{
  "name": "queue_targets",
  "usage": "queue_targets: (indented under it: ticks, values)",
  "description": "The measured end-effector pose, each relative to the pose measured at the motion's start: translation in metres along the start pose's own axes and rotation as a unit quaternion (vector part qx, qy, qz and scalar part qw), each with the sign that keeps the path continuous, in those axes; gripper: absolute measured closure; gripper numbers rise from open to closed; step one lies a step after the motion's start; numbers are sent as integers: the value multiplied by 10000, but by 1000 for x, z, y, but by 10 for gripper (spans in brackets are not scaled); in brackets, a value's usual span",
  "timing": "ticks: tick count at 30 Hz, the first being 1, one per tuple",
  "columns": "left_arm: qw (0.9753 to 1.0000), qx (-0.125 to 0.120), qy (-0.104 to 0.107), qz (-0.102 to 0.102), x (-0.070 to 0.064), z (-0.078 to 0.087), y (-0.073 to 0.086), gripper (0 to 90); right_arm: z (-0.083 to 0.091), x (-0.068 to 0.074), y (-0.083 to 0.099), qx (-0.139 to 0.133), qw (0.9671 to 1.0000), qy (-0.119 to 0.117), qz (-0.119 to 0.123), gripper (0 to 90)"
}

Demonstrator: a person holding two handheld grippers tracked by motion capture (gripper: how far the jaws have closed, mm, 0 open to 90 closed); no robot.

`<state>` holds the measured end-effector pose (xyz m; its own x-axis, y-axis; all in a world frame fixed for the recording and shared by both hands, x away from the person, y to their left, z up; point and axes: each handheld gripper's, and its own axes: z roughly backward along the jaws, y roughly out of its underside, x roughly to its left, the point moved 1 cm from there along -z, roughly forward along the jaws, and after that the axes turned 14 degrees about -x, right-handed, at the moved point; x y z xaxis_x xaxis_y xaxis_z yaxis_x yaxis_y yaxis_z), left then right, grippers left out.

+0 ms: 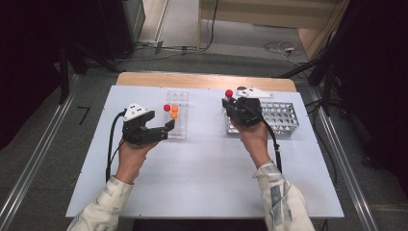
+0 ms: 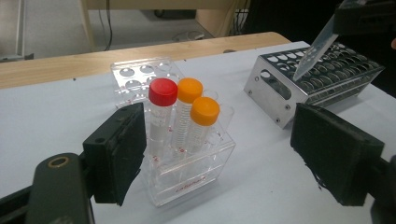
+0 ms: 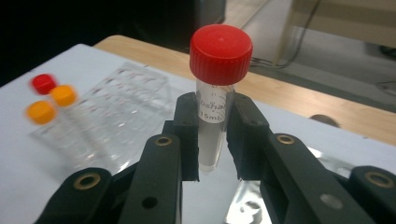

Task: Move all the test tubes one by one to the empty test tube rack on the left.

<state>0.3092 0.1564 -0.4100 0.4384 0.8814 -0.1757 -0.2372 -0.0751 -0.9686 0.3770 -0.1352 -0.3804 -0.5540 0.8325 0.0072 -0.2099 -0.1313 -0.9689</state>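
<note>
The right hand-held gripper (image 3: 212,140) is closed on a red-capped tube (image 3: 215,88), gripping its clear body just below the cap. The tube stands upright between the jaws, its pointed tip projecting beneath them. In the high view this hand-held gripper (image 1: 231,103) holds the tube above the near left corner of the metal rack (image 1: 284,118).

The left hand-held gripper (image 2: 233,149) is wide open and holds nothing. Its jaws face the clear plastic rack (image 2: 187,172), which rests on the worktop (image 1: 202,163). That rack carries another red-capped tube (image 2: 161,112) and two orange-capped tubes (image 2: 198,116), all upright and just beside each other.
</note>
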Motion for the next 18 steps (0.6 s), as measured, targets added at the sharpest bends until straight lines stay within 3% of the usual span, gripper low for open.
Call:
queue_targets:
  ticks: [9,18]
  values:
    - [9998,57,160,-61,-7,-1,1,231,4,38,17,177,9978,-598,231,720]
    - [9994,33,350,-60,-14,-1,1,255,-1,66,32,346,9941,-970,328,720]
